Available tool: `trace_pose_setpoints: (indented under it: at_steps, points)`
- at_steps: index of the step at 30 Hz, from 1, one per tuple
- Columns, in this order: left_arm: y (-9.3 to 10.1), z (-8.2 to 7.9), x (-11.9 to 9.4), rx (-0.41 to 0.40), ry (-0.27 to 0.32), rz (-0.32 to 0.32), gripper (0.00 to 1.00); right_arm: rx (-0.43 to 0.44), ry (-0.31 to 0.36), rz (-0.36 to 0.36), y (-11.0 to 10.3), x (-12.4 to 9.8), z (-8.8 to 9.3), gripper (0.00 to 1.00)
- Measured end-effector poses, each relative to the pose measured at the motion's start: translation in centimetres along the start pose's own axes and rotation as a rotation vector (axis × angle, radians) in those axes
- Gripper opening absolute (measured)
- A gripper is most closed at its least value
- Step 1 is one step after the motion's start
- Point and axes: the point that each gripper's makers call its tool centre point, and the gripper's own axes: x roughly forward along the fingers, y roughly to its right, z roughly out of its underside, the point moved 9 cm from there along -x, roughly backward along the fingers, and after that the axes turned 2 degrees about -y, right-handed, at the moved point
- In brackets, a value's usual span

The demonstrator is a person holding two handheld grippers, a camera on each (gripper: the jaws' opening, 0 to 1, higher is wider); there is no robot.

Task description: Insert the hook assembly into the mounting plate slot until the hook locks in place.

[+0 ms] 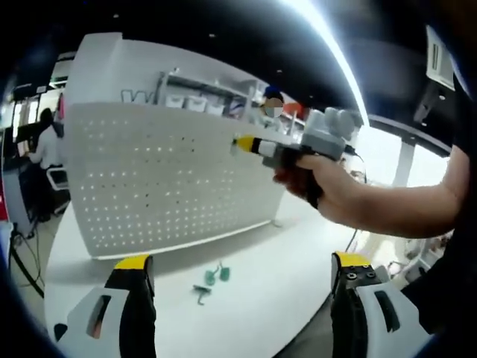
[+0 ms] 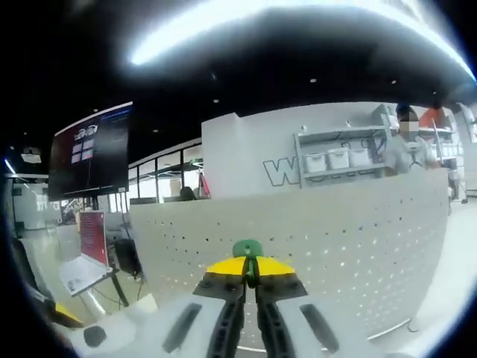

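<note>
Pegboard (image 1: 171, 179) stands upright on the white worktop (image 1: 283, 261), its lower edge well back from the near rim. Right gripper (image 2: 251, 277) has its jaws closed on a green hook (image 2: 247, 249) just before the board's holes. Left gripper (image 1: 242, 280) hangs with jaws wide apart over two spare green hooks (image 1: 211, 280) lying on open worktop.

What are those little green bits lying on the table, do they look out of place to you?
A little. Two green hooks lie loose on the white table in front of the pegboard, not hung on it. The right gripper is shut on another green hook near the board. Nothing looks spilled or broken.
</note>
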Motion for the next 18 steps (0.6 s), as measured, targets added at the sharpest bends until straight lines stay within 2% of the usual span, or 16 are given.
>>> trace_pose_setpoints:
  at_steps: [10, 18]
  points:
    - [-1.0, 0.2, -0.1, -0.021, -0.004, -0.014, 1.0, -0.007, 0.004, 0.03, 0.9, 2.0, 0.2, 0.01]
    - [-1.8, 0.4, 0.1, -0.041, -0.01, -0.026, 0.99, 0.005, 0.012, 0.075, 2.4, 3.7, 0.3, 0.01]
